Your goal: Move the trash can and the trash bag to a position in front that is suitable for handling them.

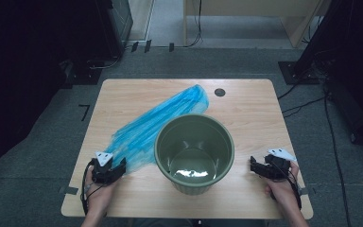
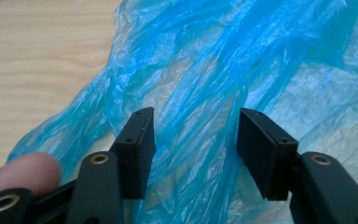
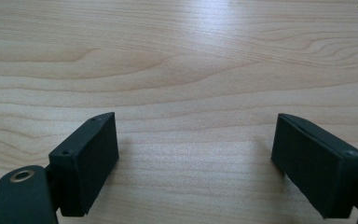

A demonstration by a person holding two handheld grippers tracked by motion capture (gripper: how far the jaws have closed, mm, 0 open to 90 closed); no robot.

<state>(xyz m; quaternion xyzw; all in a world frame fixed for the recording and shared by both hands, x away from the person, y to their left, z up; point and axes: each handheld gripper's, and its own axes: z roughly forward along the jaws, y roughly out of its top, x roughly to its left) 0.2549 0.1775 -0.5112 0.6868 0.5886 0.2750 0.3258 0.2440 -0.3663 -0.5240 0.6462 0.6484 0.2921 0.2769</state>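
A crumpled blue plastic bag (image 1: 156, 123) lies flat on the wooden table (image 1: 250, 118), stretching from the far middle down to the near left. Partly on its near end stands a green bucket (image 1: 194, 119), upright, with a shiny bottom. My left gripper (image 1: 120, 165) sits at the bag's near left end. In the left gripper view its jaws (image 2: 193, 140) stand apart over the blue film (image 2: 205, 70), and the pads do not press on it. My right gripper (image 1: 254, 165) rests to the right of the bucket. In the right gripper view it (image 3: 196, 158) is open over bare wood.
A dark round hole (image 1: 220, 92) marks the table's far right part. Grey carpet surrounds the table, with cables and black stands at the right and a wooden frame at the back. Bare tabletop shows on the bucket's right and near sides.
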